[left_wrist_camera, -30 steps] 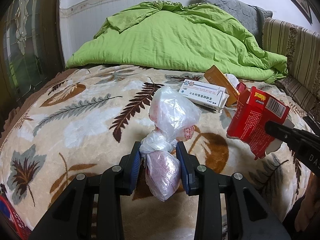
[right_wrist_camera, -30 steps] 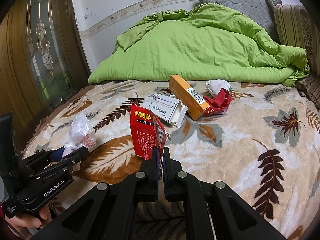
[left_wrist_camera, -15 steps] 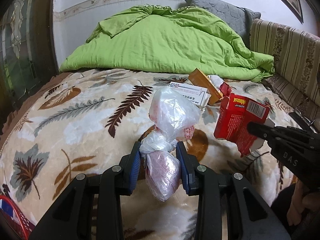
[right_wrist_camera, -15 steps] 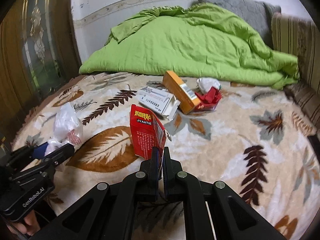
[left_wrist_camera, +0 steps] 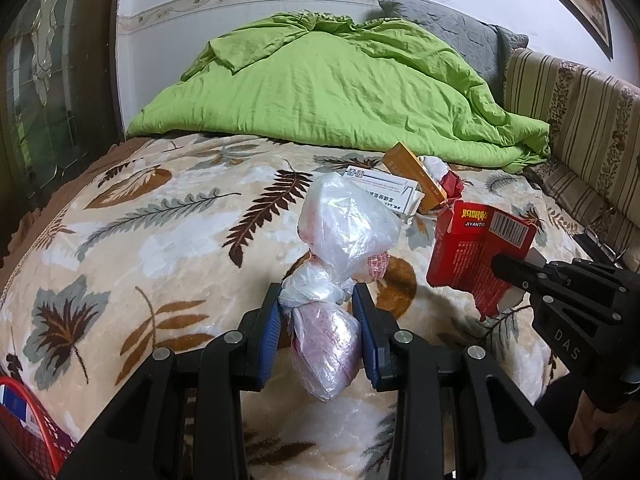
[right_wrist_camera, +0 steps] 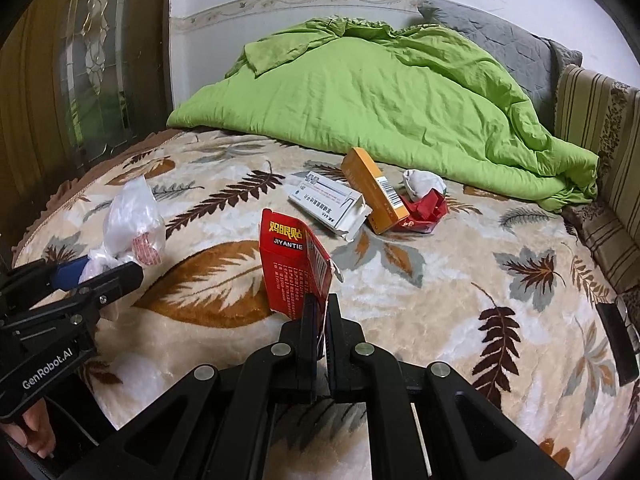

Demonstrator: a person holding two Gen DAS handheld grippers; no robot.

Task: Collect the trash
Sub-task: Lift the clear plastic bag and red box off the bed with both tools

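Over a leaf-patterned blanket (left_wrist_camera: 168,240) on the bed, the left gripper (left_wrist_camera: 316,308) pinches a knotted clear plastic bag (left_wrist_camera: 344,232) at its twisted neck; one crumpled bulge stands above the blue pads and a pinkish lump hangs below them. To its right, the right gripper (right_wrist_camera: 318,312) has its jaws pressed together on the lower edge of a red carton (right_wrist_camera: 294,264), which stands upright with yellow characters, the word JIYANTIE and a torn top flap. Both pieces are lifted clear of the blanket.

Farther back lie a white medicine box (right_wrist_camera: 328,204), an orange box (right_wrist_camera: 374,190) leaning across it, a crushed red packet (right_wrist_camera: 424,210) and a white crumpled wad (right_wrist_camera: 422,182), all clustered near the green duvet (right_wrist_camera: 380,100).

Only the left wrist view catches a red mesh basket (left_wrist_camera: 28,432) at the lower left corner, holding what may be a blue and white package. Only the right wrist view shows a dark flat object (right_wrist_camera: 618,344) on the blanket's right edge.
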